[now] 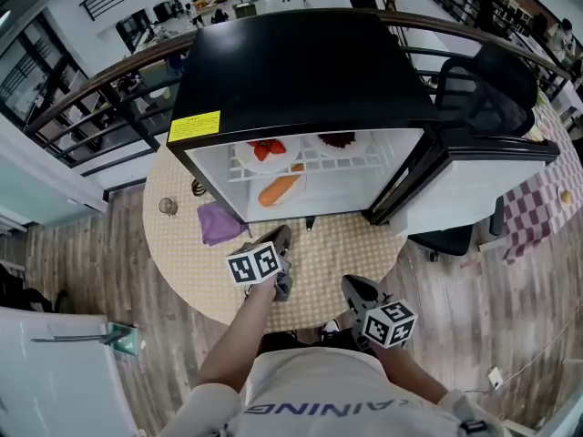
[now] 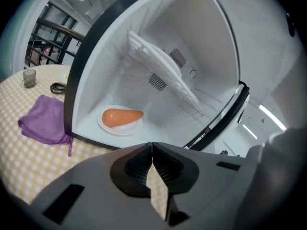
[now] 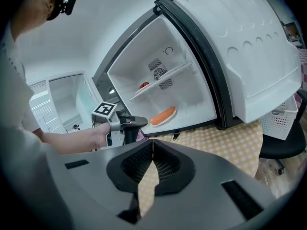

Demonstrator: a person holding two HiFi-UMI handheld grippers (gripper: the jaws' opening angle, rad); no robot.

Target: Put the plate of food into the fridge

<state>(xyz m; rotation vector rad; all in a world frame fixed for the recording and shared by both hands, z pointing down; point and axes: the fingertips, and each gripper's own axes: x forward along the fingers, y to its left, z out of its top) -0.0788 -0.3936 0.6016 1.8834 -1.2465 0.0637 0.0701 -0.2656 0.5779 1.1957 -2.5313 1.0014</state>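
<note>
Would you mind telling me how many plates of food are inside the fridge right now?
3. One plate holding orange food sits on the fridge floor; two are on the wire shelf above, red food left, dark food right. The fridge's top may hide more.

grey left claw [image 2: 152,147], black-and-white marker cube [image 1: 254,264], white printed shirt [image 1: 319,391].

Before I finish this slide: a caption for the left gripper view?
Shut left tool facing open fridge, plate of food on its floor.
</note>
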